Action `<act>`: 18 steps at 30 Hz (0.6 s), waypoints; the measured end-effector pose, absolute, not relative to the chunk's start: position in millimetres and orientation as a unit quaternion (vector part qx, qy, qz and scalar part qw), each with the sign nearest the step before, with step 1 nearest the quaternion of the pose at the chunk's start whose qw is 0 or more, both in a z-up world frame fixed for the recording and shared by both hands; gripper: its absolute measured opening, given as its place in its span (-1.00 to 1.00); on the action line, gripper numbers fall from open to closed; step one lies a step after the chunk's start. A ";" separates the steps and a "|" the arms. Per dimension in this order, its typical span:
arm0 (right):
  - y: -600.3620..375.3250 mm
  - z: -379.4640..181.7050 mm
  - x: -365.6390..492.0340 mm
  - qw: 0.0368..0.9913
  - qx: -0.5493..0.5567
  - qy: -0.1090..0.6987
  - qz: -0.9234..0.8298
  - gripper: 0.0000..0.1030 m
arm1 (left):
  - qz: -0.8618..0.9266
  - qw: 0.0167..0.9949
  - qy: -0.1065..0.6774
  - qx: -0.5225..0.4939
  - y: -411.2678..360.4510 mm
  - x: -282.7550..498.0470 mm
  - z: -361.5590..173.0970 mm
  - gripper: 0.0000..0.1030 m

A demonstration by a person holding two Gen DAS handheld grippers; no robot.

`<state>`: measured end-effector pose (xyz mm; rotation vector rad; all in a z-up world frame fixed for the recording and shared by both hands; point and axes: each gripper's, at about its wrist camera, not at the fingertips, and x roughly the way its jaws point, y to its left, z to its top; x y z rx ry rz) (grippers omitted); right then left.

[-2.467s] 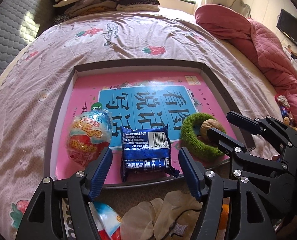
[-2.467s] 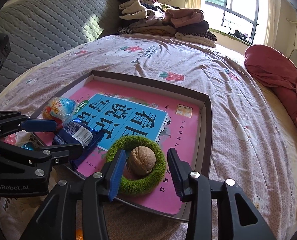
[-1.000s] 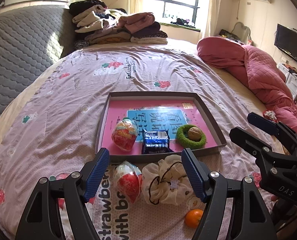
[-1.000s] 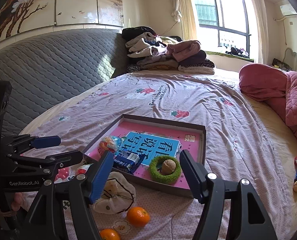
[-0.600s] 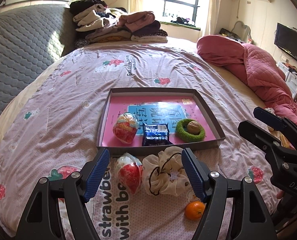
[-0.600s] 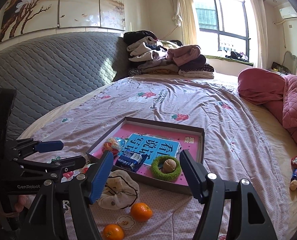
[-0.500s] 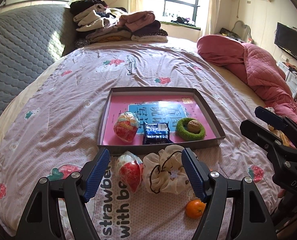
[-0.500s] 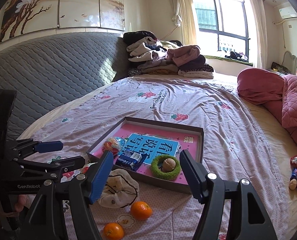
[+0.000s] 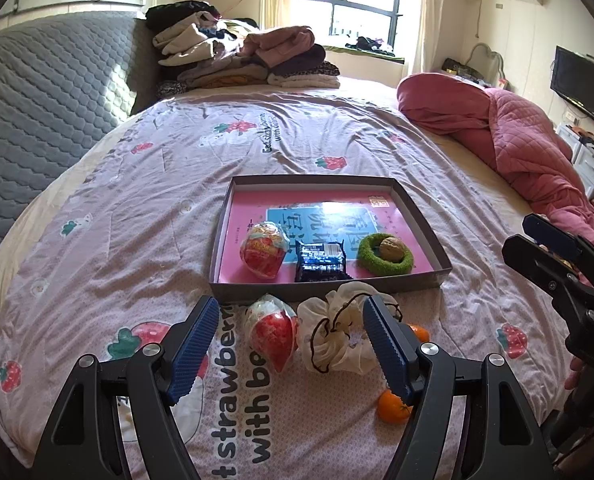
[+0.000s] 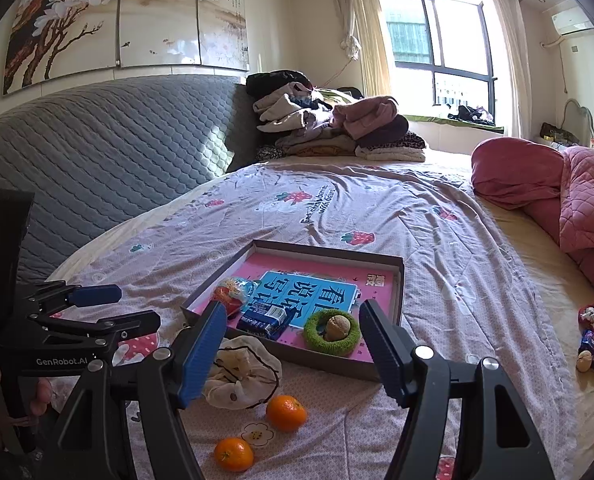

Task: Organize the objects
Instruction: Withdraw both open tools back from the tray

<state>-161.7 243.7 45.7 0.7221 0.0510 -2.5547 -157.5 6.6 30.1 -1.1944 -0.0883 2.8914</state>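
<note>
**Operator:** Bedding under both cameras is a pink strawberry-print bedspread (image 9: 137, 216). I read the left wrist view left to right. My left gripper (image 9: 289, 344) is released, nothing between its fingers. At 12 o'clock from it a shallow box lid (image 9: 329, 286) lies flat on the bedspread.

**Checker:** Contents of the lid?

**Operator:** Along its near edge, from 9 to 3 o'clock: a wrapped toy egg (image 9: 264, 249), a blue snack packet (image 9: 320, 261), then a green scrunchie (image 9: 385, 254) ringing a walnut (image 9: 392, 249).

**Checker:** Outside the lid?

**Operator:** Just beside its near wall: a second wrapped egg (image 9: 272, 334), then a cream scrunchie (image 9: 337, 336). One tangerine (image 9: 393, 406) lies at 5 o'clock from the scrunchie; another tangerine (image 10: 285, 413) shows clearly in the right wrist view.

**Checker:** Right side?

**Operator:** My right gripper (image 10: 293, 352) is also released and holds nothing; the green scrunchie sits beyond its fingers. A pink quilt (image 9: 529, 152) is heaped at 2 o'clock.
</note>
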 end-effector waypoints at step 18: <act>248.6 37.7 -152.2 0.236 0.272 0.014 -0.933 0.33 | 0.920 0.012 -0.023 -0.391 8.1 -143.2 18.8 0.47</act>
